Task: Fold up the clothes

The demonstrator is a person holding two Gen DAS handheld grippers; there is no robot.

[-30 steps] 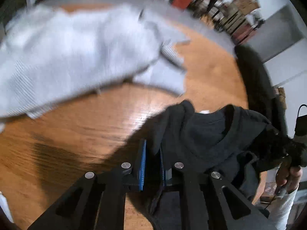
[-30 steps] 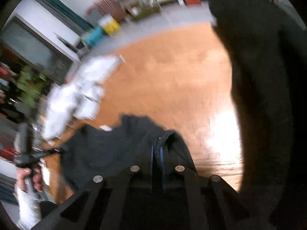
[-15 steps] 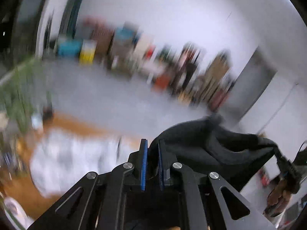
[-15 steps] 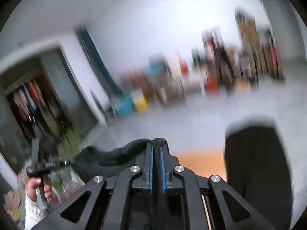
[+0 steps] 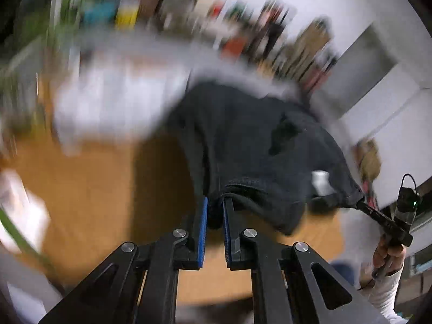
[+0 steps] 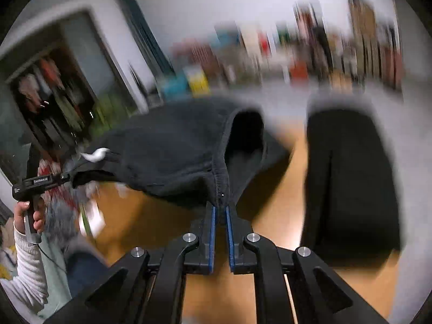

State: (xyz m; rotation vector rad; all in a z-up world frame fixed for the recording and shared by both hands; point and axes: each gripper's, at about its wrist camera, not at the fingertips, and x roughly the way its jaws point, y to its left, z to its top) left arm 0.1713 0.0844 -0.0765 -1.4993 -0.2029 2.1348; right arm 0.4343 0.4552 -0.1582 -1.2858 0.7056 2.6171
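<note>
A: Two sets of tongs, each clenched to a thin gap on one edge of the dark garment (image 5: pixel 243 145).

B: Which holds what?

A: The left tongs (image 5: pixel 214 208) pinch a ribbed hem; the right tongs (image 6: pixel 220 210) grip a stitched seam beside an opening.

B: And where is the garment?

A: Hanging above the wooden tabletop (image 5: pixel 102 194), stretched sideways between the two grips, sagging in the middle. It is charcoal and thick, with a small white tag (image 5: pixel 320 179). Farther off lies a blurred light grey garment (image 5: pixel 108 102).
</note>
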